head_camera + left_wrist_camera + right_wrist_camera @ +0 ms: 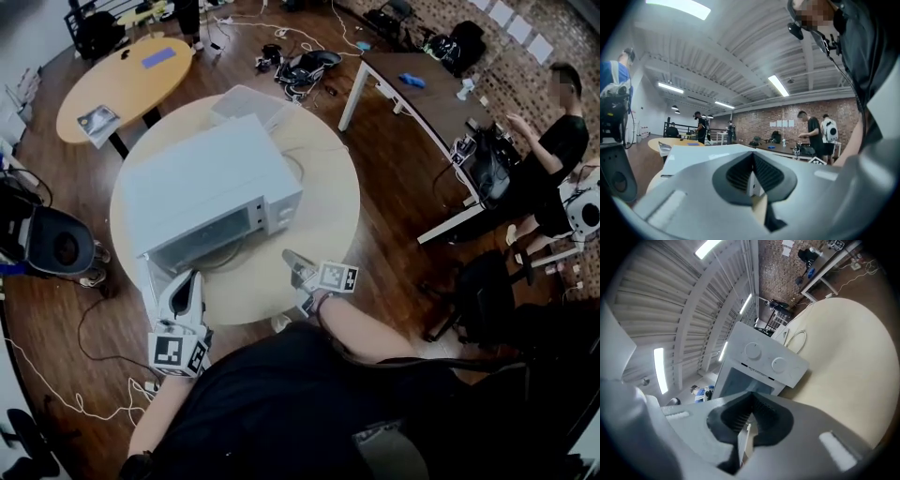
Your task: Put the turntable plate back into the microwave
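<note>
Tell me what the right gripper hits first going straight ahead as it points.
The right gripper would most likely meet the front of the microwave first, around its door; nothing shows in between.

Open-plan lab or workshop: brick wall (750,123), strip lights (778,85), cable-strewn floor (394,178), worktables (422,86).

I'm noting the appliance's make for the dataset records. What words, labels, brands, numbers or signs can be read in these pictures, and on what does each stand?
No text can be read.
Microwave, dark strip of print between its knobs and window: too small and blurred.
Sheets on the brick wall: too small.
Booklet on the oval table: too small.
Marker cubes: black-and-white patterns, no letters.
</note>
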`<state>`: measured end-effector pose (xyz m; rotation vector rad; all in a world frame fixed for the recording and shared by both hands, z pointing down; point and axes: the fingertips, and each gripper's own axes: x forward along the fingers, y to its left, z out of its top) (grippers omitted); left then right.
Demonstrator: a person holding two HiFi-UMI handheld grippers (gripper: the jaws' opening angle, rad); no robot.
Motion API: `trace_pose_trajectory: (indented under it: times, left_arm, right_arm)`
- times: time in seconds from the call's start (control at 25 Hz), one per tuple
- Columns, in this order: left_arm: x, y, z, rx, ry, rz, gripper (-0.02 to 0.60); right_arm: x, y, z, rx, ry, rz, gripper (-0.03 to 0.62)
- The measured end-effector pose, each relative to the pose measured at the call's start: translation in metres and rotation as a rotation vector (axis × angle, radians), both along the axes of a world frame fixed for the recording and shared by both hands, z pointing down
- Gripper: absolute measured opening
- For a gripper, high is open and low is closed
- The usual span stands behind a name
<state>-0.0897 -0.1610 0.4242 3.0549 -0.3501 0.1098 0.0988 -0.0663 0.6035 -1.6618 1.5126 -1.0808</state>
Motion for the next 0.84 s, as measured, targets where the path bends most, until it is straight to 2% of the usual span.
trace_pose_trajectory:
  times: [0.16, 0.4, 0.56, 0.68, 0.84]
  left_arm:
    - [0.009, -0.005, 0.016, -0.063, -0.058, -0.026, 0.006]
    - [0.007, -0.010, 0.018, -0.086, -0.065, -0.092, 0.006]
    - [0.003, 0.004, 0.025, -0.113, -0.092, -0.098, 0.006]
    - [-0.004, 0.010, 0.025, -0.105, -0.130, -0.081, 0.006]
    - [-0.015, 0.009, 0.023, -0.094, -0.167, -0.075, 0.006]
  right_arm:
    - [0.001, -0.017, 0.001, 0.015, -0.016, -0.026, 0.002]
    - [0.015, -0.007, 0.015, -0.017, -0.041, -0.041, 0.002]
    - [0.030, 0.007, 0.035, -0.049, -0.087, -0.002, 0.002]
    - [0.017, 0.007, 0.044, -0.052, -0.118, 0.002, 0.002]
    - [-0.010, -0.004, 0.039, 0.003, -0.171, 0.001, 0.002]
